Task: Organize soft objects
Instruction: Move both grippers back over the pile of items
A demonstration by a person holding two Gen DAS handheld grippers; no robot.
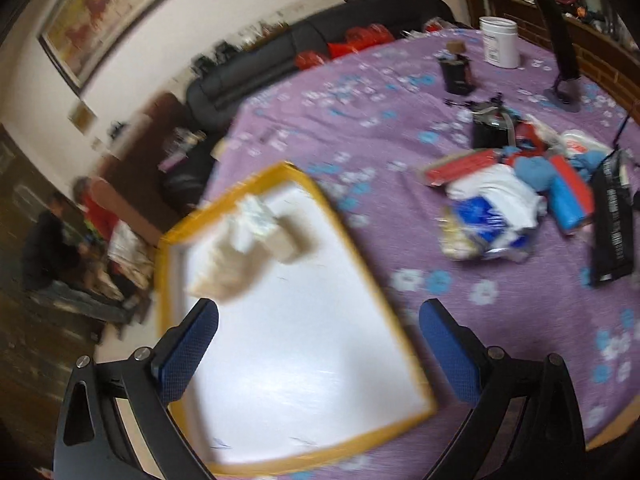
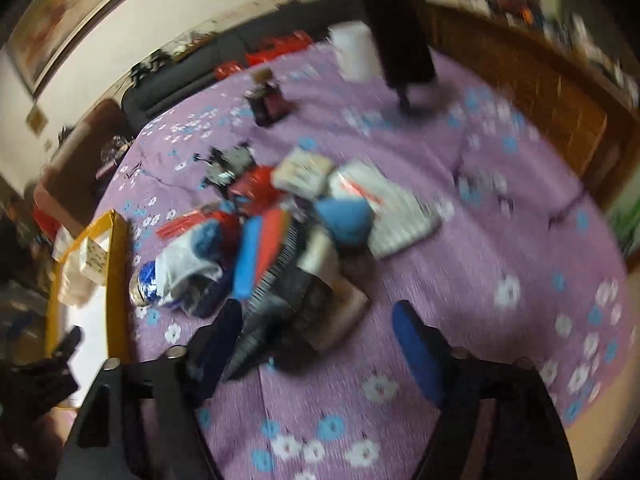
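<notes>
— Jaws?
— Both sets apart, empty. My left gripper (image 1: 318, 338) hangs over the tray (image 1: 400, 320) — packets (image 1: 248, 248) upper left.
— Obstacles?
— Soft-goods pile (image 2: 280, 240) crowds my right gripper (image 2: 316, 344); counter (image 2: 500, 240) open rightward.

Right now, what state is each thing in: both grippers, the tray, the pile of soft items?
Left gripper: jaws open, nothing between them, above the tray.
Right gripper: jaws open, empty.
Yellow-rimmed tray: on the purple cloth, holding a few pale packs.
Pile of soft items: heaped loose on the cloth, outside the tray.
</notes>
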